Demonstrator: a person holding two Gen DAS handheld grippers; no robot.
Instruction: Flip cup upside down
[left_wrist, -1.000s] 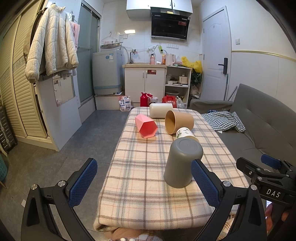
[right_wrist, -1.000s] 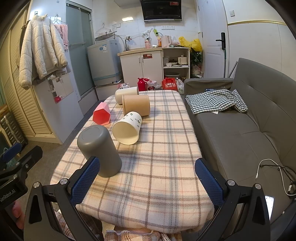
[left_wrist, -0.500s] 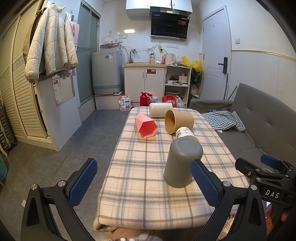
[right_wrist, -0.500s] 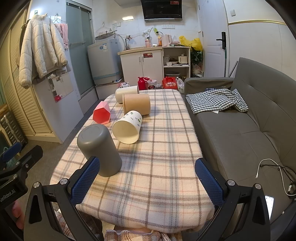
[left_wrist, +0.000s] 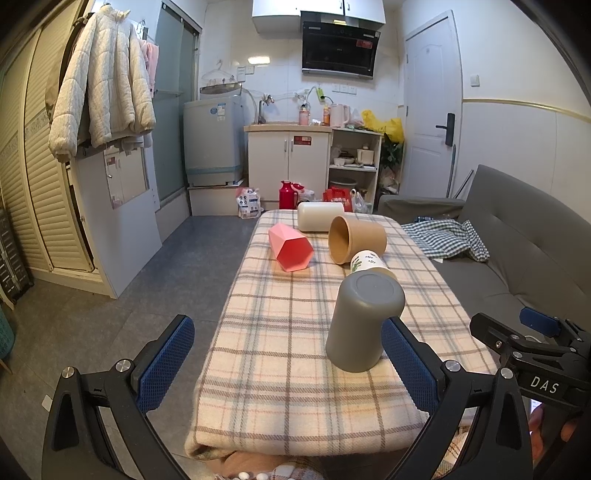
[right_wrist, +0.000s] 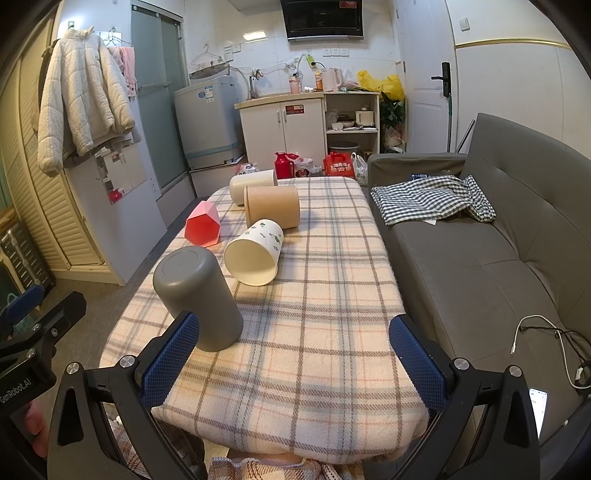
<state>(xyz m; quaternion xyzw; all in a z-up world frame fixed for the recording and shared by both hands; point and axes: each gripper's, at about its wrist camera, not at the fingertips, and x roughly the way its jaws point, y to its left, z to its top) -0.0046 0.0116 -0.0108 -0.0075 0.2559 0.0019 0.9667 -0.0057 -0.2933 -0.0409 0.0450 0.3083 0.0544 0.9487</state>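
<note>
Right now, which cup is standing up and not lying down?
The grey cup, nearest the grippers: it stands upside down, flat bottom up. The pink, white, brown and patterned cups all lie on their sides.

Grey sofa (right_wrist: 498, 258) (checked cloth (right_wrist: 432, 197) on it)

Wrist cams, table (left_wrist: 280, 387) end, facing kitchen

Matt grey plastic cup (left_wrist: 364, 322), woven plaid cloth (left_wrist: 295, 369)
</note>
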